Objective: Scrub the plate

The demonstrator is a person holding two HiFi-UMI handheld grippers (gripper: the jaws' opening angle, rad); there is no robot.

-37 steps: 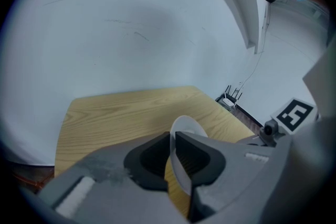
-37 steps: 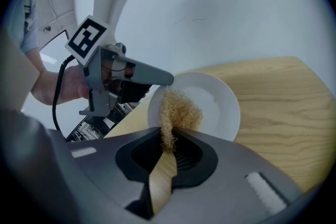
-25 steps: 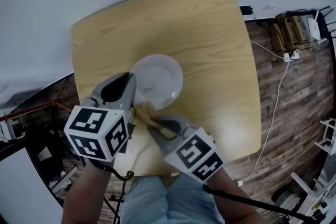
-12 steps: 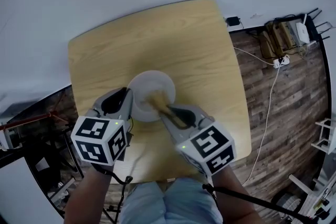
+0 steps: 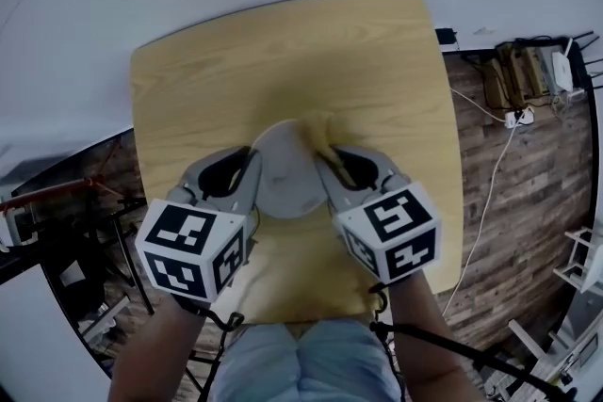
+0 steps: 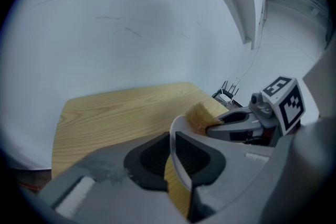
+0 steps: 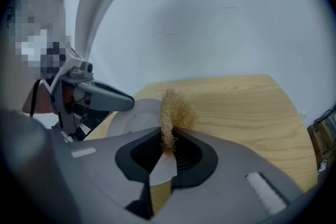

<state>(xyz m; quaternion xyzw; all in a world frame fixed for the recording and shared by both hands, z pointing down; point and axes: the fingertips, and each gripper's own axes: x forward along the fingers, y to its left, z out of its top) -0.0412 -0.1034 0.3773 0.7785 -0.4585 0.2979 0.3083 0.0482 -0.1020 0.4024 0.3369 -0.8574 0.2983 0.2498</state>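
Note:
A white plate (image 5: 283, 172) is held over the wooden table (image 5: 377, 61), seemingly tilted up on edge. My left gripper (image 5: 252, 169) is shut on the plate's left rim; in the left gripper view the thin rim (image 6: 177, 162) runs between the jaws of that gripper (image 6: 172, 157). My right gripper (image 5: 328, 157) is shut on a tan fibrous scrubber (image 5: 316, 129), which rests at the plate's far right rim. In the right gripper view the scrubber (image 7: 172, 112) sticks up from the jaws of my right gripper (image 7: 168, 150), beside the plate (image 7: 131, 119).
Wooden floor lies to the right of the table, with a white cable and power strip (image 5: 513, 113). A dark metal frame (image 5: 66, 202) stands at the left. The person's legs (image 5: 301, 358) are at the table's near edge.
The right gripper has swept the scrubber from the plate's near side across to its far right rim. Both grippers now sit side by side, and the plate looks narrower, more edge-on.

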